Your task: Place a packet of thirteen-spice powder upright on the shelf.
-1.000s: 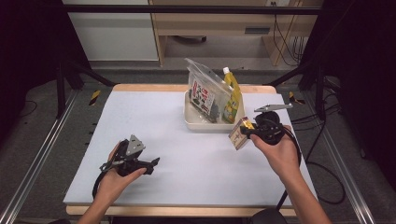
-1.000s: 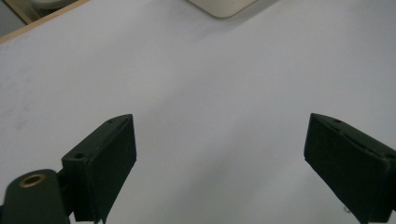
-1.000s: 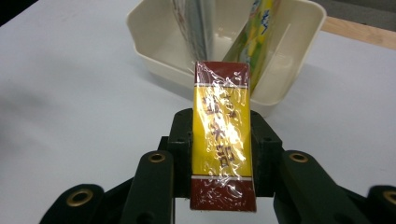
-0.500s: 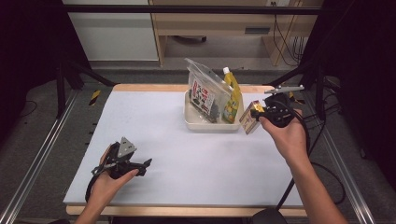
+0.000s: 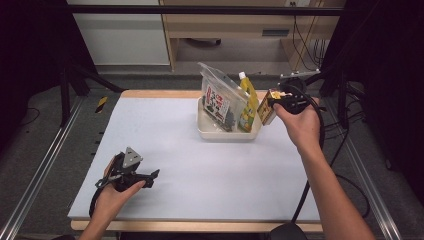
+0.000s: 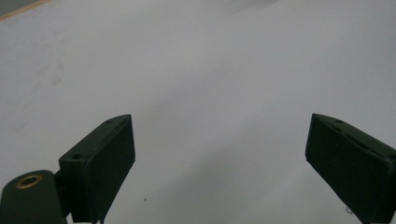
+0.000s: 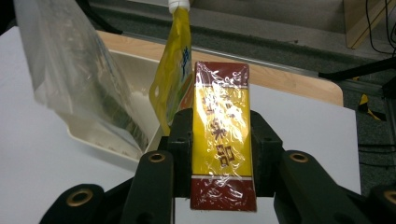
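the left hand-held gripper [image 5: 131,175] rests low on the bench [image 5: 165,130] near its front left corner, jaws spread wide with nothing between them. further right, a white tray [image 5: 210,131] already carries a clear bag [image 5: 218,100] and a yellow pouch [image 5: 247,102]. the right hand-held gripper [image 5: 276,102] is clenched on a yellow and red box [image 5: 265,106], held in the air just beside the tray's right end. it looks like two items are packed; the box is yet to be set in and let go.

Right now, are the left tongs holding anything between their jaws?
No: in the left gripper view the left tongs stand wide open, with bare white table between the jaws.
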A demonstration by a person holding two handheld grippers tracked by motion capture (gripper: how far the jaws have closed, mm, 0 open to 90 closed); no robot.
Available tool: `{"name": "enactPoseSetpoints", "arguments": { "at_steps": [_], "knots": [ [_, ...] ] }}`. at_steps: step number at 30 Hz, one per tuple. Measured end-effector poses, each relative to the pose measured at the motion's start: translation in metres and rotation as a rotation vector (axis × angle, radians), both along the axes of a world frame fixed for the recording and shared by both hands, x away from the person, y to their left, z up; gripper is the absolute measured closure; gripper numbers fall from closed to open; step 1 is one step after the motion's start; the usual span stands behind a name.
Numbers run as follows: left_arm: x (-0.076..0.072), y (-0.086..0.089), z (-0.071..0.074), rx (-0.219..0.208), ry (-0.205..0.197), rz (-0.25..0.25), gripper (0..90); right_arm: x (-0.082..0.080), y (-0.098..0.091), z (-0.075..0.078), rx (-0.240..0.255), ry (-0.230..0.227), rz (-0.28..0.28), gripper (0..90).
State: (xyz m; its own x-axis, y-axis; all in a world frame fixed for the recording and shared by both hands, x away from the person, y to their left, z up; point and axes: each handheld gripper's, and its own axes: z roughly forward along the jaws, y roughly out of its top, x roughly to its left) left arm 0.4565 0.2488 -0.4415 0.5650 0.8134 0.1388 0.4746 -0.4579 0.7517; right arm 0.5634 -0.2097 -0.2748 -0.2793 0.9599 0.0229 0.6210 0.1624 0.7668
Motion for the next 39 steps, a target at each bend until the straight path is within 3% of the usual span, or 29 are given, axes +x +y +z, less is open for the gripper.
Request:
{"name": "enactPoseSetpoints", "arguments": {
  "at_steps": [9,20,39],
  "knots": [
    [0.0,0.0,-0.001,-0.008,0.003,0.006,8.1,0.023,0.009,-0.003,0.013,0.019,-0.053,67.7],
    [0.001,-0.003,-0.003,-0.01,0.013,0.002,8.1,0.054,0.017,-0.017,0.039,0.065,-0.104,67.8],
    [0.001,-0.007,-0.006,0.003,0.024,-0.02,8.1,0.07,0.026,-0.038,0.041,0.096,-0.167,67.7]
  ]
}}
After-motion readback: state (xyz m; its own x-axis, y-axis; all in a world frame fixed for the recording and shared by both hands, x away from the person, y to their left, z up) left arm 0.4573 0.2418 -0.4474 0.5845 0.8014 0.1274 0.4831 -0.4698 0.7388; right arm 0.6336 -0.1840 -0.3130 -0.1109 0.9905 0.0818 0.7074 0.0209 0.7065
